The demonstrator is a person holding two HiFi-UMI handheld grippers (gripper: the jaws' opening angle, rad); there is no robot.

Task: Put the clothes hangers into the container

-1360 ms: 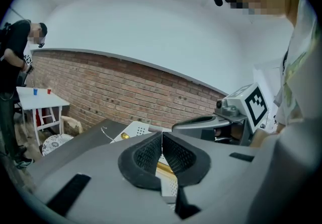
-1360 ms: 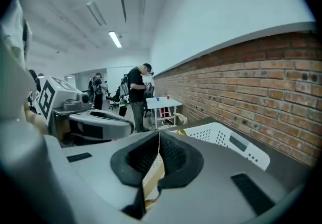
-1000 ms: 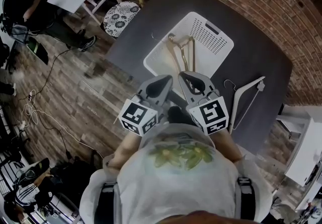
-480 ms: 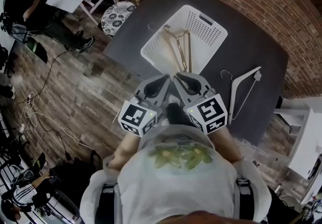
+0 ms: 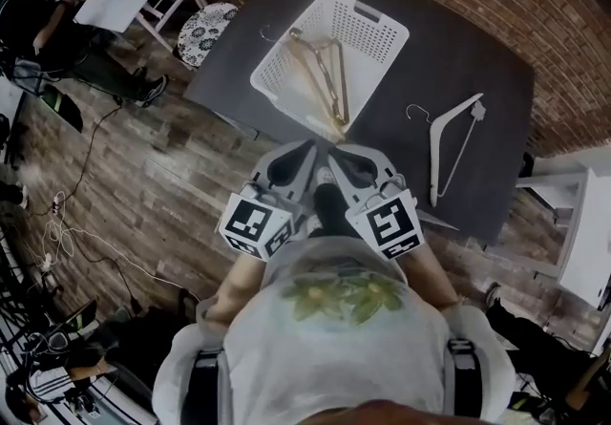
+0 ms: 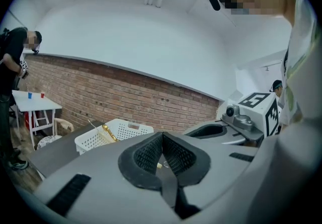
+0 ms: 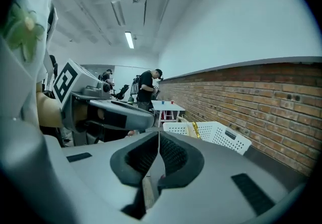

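Both pairs of jaws are pressed together with nothing between them: the left gripper (image 6: 162,136) shows its ribbed pads meeting at the tips, and the right gripper (image 7: 159,133) shows the same. We hold both close to the chest, side by side, well apart from the dark table (image 5: 458,31).

The white hanger (image 5: 449,132) lies flat on that table, to the right of the white basket (image 5: 363,31), with its lower end near the table's near edge. We judge that one is left to collect.

Our first risk is arriving with the jaws shut, which would only shove the hanger, perhaps off that near edge. Its arms are thin and lie flush on the top, so a pinch could skid off or catch one arm and let the rest swing.

The gold hangers (image 5: 325,74) already in the basket poke over its rim. A new hanger dropped across them could snag, perch on top, or slide out.
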